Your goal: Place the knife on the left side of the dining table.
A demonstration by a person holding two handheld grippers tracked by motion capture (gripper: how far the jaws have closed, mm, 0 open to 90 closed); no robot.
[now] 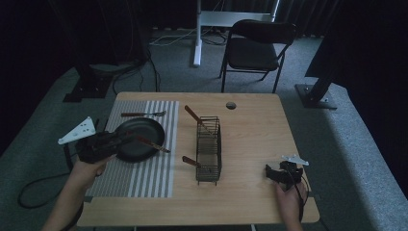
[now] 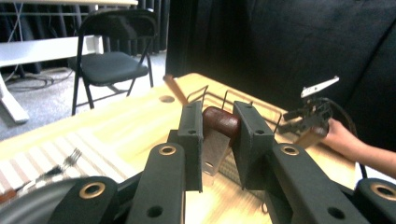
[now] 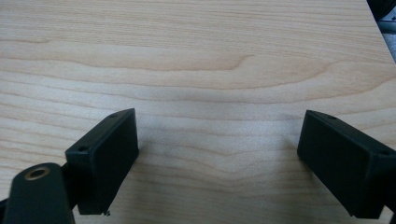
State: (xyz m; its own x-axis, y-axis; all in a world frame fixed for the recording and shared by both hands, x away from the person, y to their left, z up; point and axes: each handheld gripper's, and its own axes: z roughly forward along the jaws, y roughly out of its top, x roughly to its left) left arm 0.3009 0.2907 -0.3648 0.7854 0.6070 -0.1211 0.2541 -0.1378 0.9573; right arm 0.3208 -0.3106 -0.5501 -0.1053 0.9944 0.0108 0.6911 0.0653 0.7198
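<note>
At the table's left edge the left gripper [image 1: 126, 138] hangs over the near-left rim of the dark pan [image 1: 139, 126], which sits on the striped mat [image 1: 144, 173]. Its jaws are clamped on the red-brown handle of a utensil [image 1: 153, 144] that runs rightward across the pan's right rim; in the left gripper view the rounded handle end sits squeezed between the two pads [image 2: 191, 140], with a flat metal blade hanging below it. The blade's shape is too blurred to name. A fork [image 1: 143, 114] lies on the mat beyond the pan, well apart from the gripper. Bare mat stretches toward the near edge.

In the middle stands the wire rack [image 1: 209, 149], upright, with two wooden-handled pieces sticking out of it, one at the far end and one at the left near side. Between pan and rack only a narrow strip of wood is free.

Right of the rack the tabletop [image 1: 255, 139] is open wood. The right gripper [image 1: 272, 174] rests low near the table's near-right corner, jaws spread wide with nothing between them.
</note>
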